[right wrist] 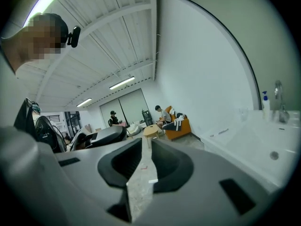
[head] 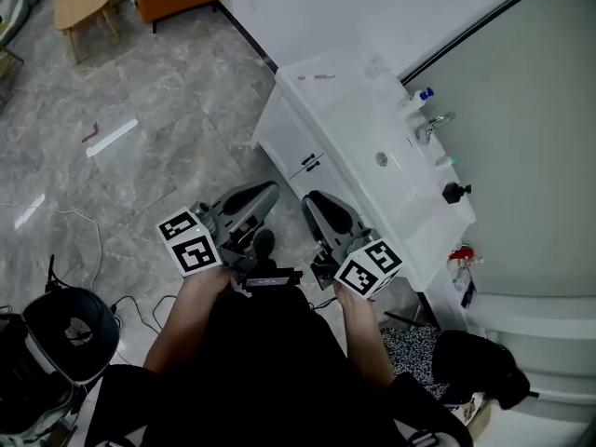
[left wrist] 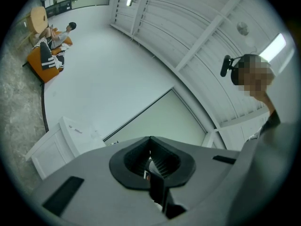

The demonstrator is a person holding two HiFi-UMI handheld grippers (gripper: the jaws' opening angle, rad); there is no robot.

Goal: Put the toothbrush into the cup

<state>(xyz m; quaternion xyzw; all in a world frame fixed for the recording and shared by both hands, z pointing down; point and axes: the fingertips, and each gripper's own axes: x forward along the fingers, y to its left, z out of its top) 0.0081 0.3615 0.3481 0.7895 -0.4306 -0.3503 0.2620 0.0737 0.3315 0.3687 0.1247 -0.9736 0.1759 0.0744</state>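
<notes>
Held low over open grey floor (head: 168, 101), just short of the front edge of the white counter (head: 346, 112): left gripper (head: 272, 190) closed and empty, right gripper (head: 310, 201) slightly parted and empty; thin pale toothbrush (head: 323, 76) lying flat at the counter's far end.

What may be the toothbrush (head: 323, 76) on the vanity top (head: 346, 112) is too small to tell.

On the vanity (head: 349, 110), the faucet (head: 436, 122) stands at the back edge, a spray bottle (head: 424, 94) just beside it. The left gripper (head: 268, 192) and right gripper (head: 313, 201) hang before its front.
</notes>
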